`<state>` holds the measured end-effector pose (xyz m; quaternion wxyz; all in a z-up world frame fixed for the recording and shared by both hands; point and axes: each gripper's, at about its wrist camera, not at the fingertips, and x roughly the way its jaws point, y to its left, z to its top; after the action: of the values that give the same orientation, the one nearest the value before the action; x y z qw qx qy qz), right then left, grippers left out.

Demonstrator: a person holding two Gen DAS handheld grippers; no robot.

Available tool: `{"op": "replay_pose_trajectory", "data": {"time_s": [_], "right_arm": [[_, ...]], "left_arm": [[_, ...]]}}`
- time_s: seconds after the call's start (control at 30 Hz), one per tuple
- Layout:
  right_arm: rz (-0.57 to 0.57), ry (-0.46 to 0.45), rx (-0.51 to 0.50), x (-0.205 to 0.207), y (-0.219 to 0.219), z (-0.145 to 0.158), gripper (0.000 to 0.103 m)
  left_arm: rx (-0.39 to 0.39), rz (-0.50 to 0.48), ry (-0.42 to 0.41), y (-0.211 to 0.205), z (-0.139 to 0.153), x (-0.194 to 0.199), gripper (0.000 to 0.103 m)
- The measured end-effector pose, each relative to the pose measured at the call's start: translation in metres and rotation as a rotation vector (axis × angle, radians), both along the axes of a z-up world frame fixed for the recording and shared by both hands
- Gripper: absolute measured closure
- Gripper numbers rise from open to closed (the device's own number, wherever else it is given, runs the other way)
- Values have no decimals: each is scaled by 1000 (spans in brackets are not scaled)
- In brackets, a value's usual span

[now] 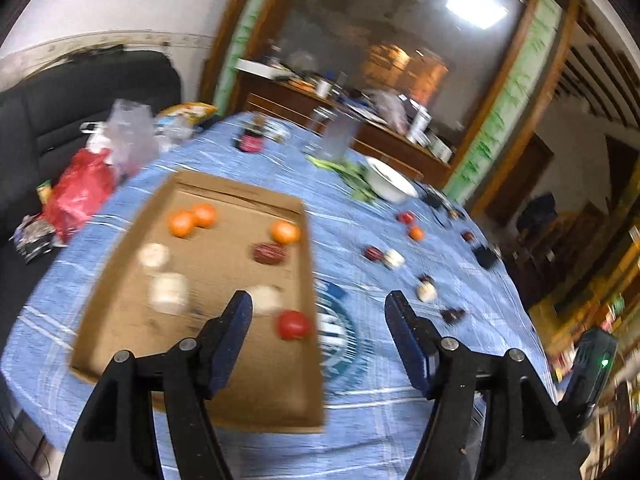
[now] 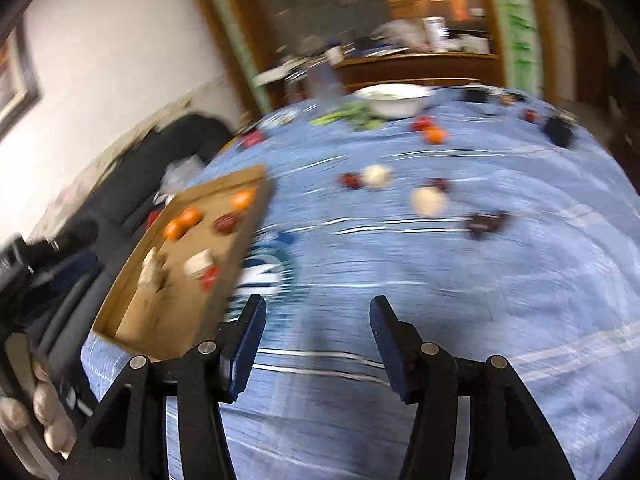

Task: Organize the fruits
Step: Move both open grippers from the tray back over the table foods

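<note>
Light blue tablecloth (image 1: pixel 360 420) with thin white stripes and a dark teal round emblem (image 1: pixel 340 336). Plain brown cardboard tray (image 1: pixel 256 396) holding three orange fruits (image 1: pixel 182 224), one bright red fruit (image 1: pixel 293 325), one dark red fruit (image 1: pixel 269 253), some pale whitish ones (image 1: pixel 168 292). White bowl (image 1: pixel 390 184) toward far edge, beside green vegetables (image 1: pixel 348 172). Red plastic bag (image 1: pixel 80 192) at left edge. Dark blue fingers (image 1: pixel 232 344) on black arms.
</note>
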<state>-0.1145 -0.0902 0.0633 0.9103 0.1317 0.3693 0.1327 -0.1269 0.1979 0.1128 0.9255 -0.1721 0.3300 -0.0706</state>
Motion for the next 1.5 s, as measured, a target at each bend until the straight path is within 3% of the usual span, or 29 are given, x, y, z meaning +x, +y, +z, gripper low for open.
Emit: {"op": "replay_pose_trajectory", "data": {"time_s": [0.2, 0.4, 0.9, 1.33, 1.5], "right_arm": [[-147, 19, 86, -12, -73, -9, 37], [-155, 16, 129, -17, -90, -14, 37], [-104, 62, 112, 6, -75, -30, 37], [-125, 83, 22, 61, -96, -21, 37], [-120, 111, -19, 90, -101, -27, 37]], "left_arm": [[52, -143, 20, -64, -2, 5, 35], [105, -174, 27, -91, -2, 4, 35], [100, -175, 83, -92, -21, 23, 35], [109, -110, 131, -68, -35, 54, 35], [119, -155, 173, -84, -49, 72, 35]]}}
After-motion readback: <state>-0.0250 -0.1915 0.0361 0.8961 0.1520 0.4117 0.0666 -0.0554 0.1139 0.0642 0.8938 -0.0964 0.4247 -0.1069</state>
